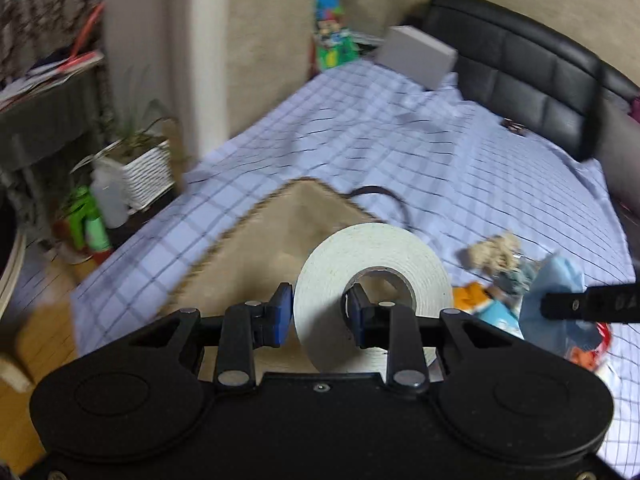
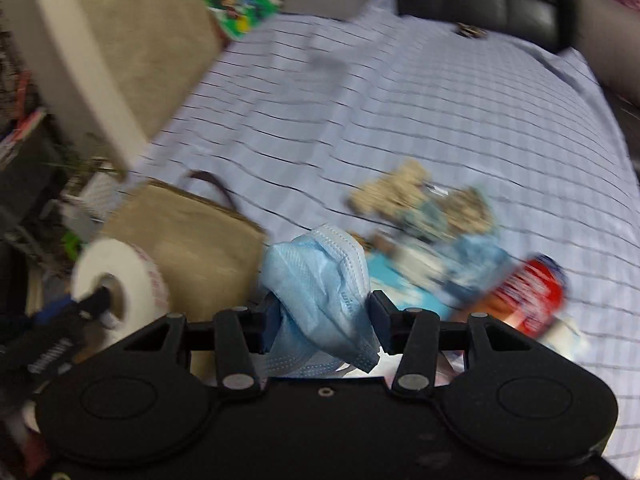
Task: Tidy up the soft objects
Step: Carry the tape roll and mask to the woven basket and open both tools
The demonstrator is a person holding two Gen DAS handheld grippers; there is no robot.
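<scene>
My left gripper [image 1: 318,312] is shut on a white tape roll [image 1: 372,276], one finger inside its core, held above a beige woven bag [image 1: 276,248] on the bed. The roll also shows in the right wrist view [image 2: 120,280]. My right gripper [image 2: 322,320] is shut on a crumpled blue face mask [image 2: 320,284], held just right of the bag [image 2: 192,240]. The mask also shows at the right of the left wrist view [image 1: 556,292]. A pile of soft things lies on the sheet: a beige plush toy [image 2: 404,192], blue cloth pieces [image 2: 468,264] and a red packet [image 2: 528,296].
The bed has a blue checked sheet [image 1: 400,140] and a black headboard [image 1: 520,64]. A grey box [image 1: 416,56] and a colourful box [image 1: 330,32] stand at the far end. A potted plant [image 1: 140,160] and bottles [image 1: 96,220] stand on the floor left of the bed.
</scene>
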